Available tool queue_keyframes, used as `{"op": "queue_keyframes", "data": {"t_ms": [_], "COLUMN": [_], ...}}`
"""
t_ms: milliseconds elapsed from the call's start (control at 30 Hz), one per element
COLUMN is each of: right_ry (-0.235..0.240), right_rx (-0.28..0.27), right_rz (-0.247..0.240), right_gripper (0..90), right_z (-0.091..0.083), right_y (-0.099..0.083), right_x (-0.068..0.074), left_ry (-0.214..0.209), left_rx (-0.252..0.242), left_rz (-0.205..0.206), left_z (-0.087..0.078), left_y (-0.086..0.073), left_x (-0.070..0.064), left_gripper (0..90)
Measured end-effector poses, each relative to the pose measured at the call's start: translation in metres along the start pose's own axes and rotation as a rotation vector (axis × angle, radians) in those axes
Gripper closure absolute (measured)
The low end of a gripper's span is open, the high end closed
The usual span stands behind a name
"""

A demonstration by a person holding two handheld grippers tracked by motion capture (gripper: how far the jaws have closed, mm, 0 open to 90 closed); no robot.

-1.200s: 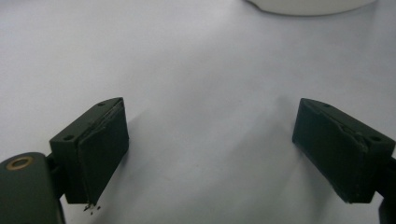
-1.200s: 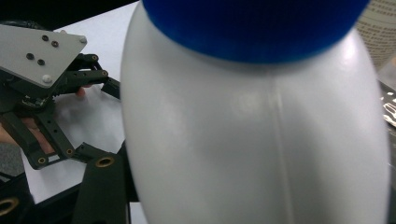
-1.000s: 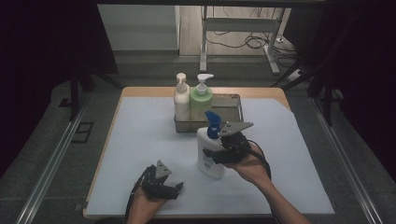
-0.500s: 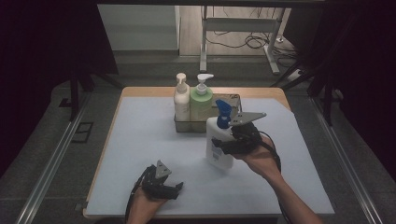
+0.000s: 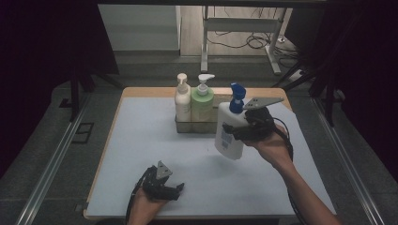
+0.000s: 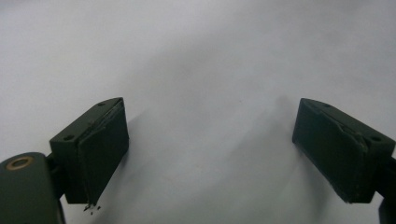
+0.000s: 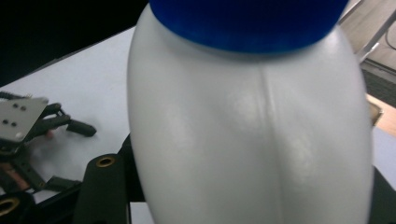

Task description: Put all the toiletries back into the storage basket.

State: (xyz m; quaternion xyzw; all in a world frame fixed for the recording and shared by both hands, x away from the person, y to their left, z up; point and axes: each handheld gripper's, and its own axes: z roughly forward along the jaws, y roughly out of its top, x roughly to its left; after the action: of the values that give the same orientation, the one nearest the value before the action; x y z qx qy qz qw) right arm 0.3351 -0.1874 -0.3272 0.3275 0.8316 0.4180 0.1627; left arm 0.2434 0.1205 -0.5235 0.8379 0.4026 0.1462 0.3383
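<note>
Held above the pale table surface (image 5: 141, 140), right of centre in the high view: a white plastic pump bottle with a blue pump head (image 5: 230, 129), clamped at its body by the right gripper (image 5: 239, 131). Tilted a little, with the long axis close to upright, blue head toward the top of the frame, base toward the lower part and clear of the table. In the right gripper view, white body (image 7: 252, 140) very close to the camera, between the black jaws.

Just left and above in the high view: a low clear tray (image 5: 187, 125) with a cream pump bottle (image 5: 182, 98) and a green pump bottle (image 5: 202, 101), standing side by side. Free part of the tray apparently on its right side, right behind the held bottle. Next move probably a short carry toward the upper left, then lowering with the base first.

Left gripper (image 5: 174, 190) low at the bottom of the frame, resting on the table, jaws wide apart with nothing between (image 6: 210, 140). Well apart from the tray; right hand clearly nearer.
</note>
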Motion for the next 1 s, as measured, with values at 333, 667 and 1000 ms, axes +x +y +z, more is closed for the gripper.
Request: {"op": "queue_keyframes", "data": {"t_ms": [333, 667, 1000], "right_ry": [-0.078, -0.135, -0.185], "right_rx": [-0.028, -0.039, -0.052], "right_rz": [0.018, 0.050, 0.079], "right_gripper": [39.6, 39.8, 39.9], "right_z": [-0.008, 0.002, 0.017], "right_y": [0.020, 0.040, 0.055], "right_x": [-0.017, -0.031, -0.043], "left_ry": [0.000, 0.001, -0.001], "left_rx": [-0.001, -0.001, 0.000], "left_rz": [-0.002, -0.001, -0.003], "left_z": [0.000, 0.000, 0.000], "left_y": [0.000, 0.000, 0.000], "left_x": [0.000, 0.000, 0.000], "left_gripper": [10.5, 10.5, 10.5]}}
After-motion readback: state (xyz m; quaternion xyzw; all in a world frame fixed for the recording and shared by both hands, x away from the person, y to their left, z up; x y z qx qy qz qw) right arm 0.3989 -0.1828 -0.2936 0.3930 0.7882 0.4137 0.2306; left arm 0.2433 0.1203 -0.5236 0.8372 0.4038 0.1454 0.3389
